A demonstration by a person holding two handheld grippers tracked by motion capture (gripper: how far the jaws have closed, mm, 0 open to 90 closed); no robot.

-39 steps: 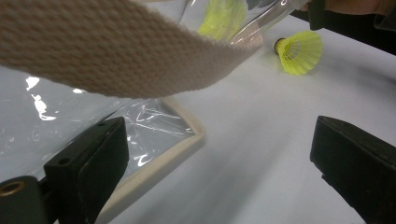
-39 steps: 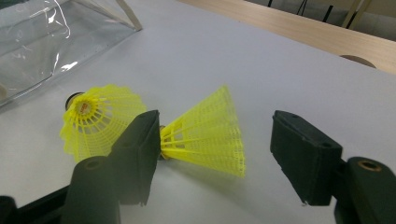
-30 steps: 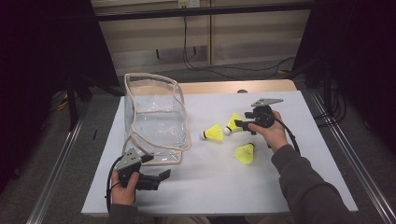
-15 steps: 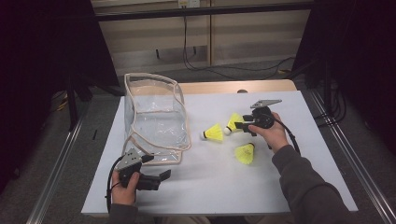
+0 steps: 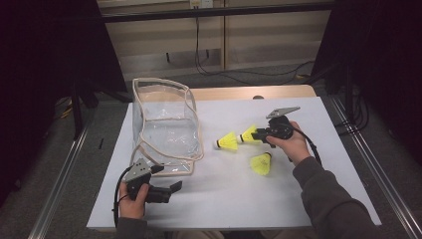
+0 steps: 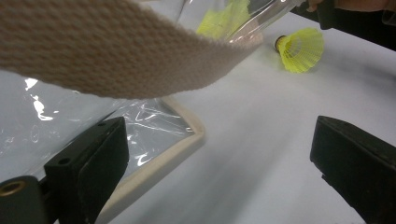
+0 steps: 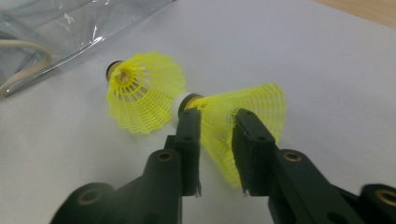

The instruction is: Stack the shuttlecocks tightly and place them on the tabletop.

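Three yellow shuttlecocks lie on the white table to the right of a clear plastic bag (image 5: 164, 124) with beige trim. My right gripper (image 5: 255, 135) (image 7: 215, 121) has just been closing, and its jaws now pinch the mesh skirt of one shuttlecock (image 5: 248, 135) (image 7: 261, 105). A second shuttlecock (image 5: 227, 142) (image 7: 144, 91) lies just left of it, and a third (image 5: 261, 163) (image 6: 301, 49) lies nearer the person. My left gripper (image 5: 175, 188) (image 6: 219, 140) rests open at the bag's front corner with nothing between its jaws.
The white board (image 5: 219, 209) ends close in front of the left hand. A beige strap of the bag (image 6: 116, 51) hangs across the left gripper view. Metal rails (image 5: 59, 174) run along both sides of the table.
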